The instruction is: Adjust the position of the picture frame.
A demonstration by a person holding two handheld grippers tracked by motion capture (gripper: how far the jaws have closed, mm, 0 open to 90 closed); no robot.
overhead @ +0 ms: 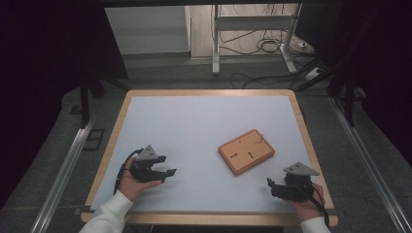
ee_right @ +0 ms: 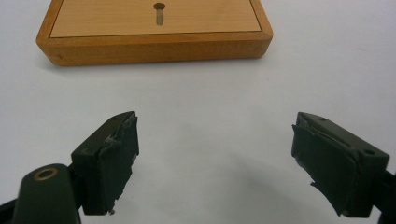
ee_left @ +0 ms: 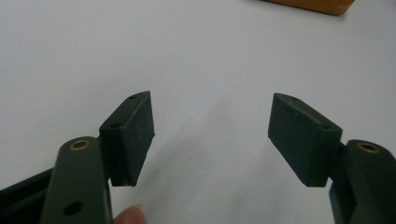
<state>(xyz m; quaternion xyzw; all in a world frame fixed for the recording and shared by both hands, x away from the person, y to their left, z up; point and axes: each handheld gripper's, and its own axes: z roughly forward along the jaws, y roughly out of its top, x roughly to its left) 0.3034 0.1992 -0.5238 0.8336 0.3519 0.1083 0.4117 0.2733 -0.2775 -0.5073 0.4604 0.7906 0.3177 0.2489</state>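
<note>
A flat wooden board [overhead: 246,151] with a few slots and a small upright peg lies right of the table's middle. My left gripper [overhead: 164,173] rests at the front left, held in a hand, jaws open and empty, pointing right. My right gripper [overhead: 271,187] sits at the front right corner, open and empty, aimed toward the board. In the left gripper view the left gripper [ee_left: 211,135] stands wide over bare white surface, with the board's edge [ee_left: 317,5] at the top. In the right gripper view the right gripper [ee_right: 215,161] is spread wide, and the board [ee_right: 154,32] lies a short way ahead.
The table has a white top [overhead: 194,126] with a wooden rim [overhead: 111,145]. Beyond it are a grey floor, metal rails at both sides, table legs and cables [overhead: 262,46] at the back.
</note>
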